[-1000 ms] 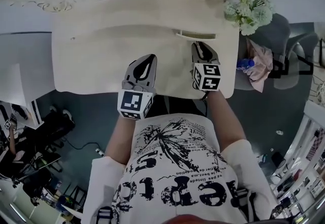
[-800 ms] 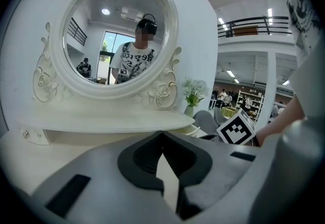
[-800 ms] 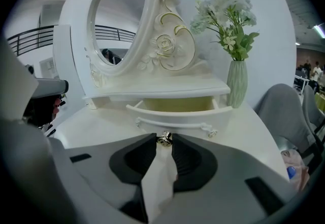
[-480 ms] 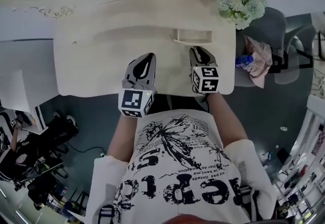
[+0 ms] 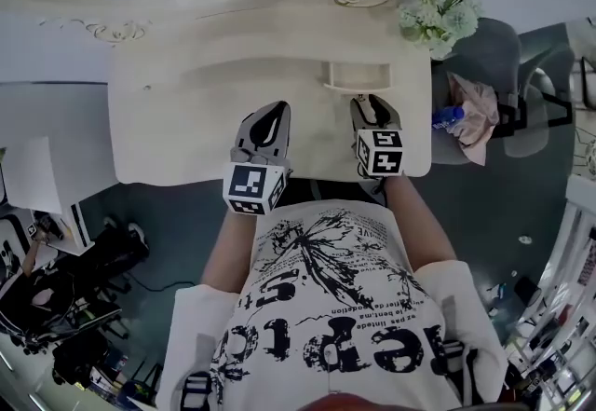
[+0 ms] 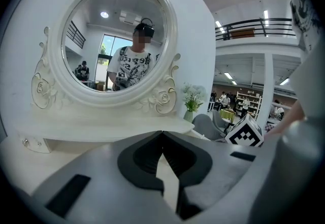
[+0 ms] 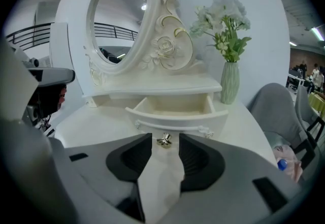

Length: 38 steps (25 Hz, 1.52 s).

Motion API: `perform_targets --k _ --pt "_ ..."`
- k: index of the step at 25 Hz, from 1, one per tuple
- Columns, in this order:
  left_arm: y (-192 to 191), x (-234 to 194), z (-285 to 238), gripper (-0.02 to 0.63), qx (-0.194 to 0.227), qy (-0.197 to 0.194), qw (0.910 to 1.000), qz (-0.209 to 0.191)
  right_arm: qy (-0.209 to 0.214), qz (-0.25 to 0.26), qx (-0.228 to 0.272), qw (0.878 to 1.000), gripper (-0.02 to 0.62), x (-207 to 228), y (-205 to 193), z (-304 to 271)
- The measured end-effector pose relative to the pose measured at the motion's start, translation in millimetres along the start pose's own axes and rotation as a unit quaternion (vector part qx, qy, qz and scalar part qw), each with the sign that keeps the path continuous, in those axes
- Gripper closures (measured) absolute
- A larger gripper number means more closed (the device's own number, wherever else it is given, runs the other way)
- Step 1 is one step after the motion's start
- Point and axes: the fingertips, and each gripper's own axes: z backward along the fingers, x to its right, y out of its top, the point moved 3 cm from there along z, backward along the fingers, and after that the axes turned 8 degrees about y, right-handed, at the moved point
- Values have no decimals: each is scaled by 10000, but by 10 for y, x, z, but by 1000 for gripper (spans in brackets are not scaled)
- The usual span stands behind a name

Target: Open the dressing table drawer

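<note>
fig.: drawer open on the dressing table, right gripper releasing its knob.
the small cream wooden drawer stands pulled out from under the mirror shelf. the right gripper has its jaws opening, with the little brass knob between the tips but no pad pressing on it. the left gripper is closed on nothing and hovers over the cream tabletop. judged risks: a sideways or forward move while the knob sits between the tips would snag it and jolt the drawer or push it back in. a swing to the right could tip the pale green vase of white flowers near the table's right edge. open room lies straight back toward the near edge, and leftward over bare tabletop.
</note>
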Motion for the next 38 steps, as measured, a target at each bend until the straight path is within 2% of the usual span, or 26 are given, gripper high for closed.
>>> perform_targets --k 5,9,18,21,27,38 --pt "143 -112 5 588 67 -34 9999 -92 73 530 333 9980 437 -253 274 251" --pt "295 -223 47 588 193 -51 9997 -156 155 875 845 9925 508 -456 633 417" --pt "717 -498 198 588 518 24 9981 -341 232 922 2046 9742 568 -698 1413 754" --pt "857 -539 235 588 637 29 9979 -142 291 971 2311 9676 577 -737 1546 821" --pt "982 -631 280 588 734 73 9972 -88 276 1710 2667 9481 578 -979 1739 982" --pt "1012 -589 271 588 770 -43 9965 -318 313 1326 2693 9534 578 -941 1802 967"
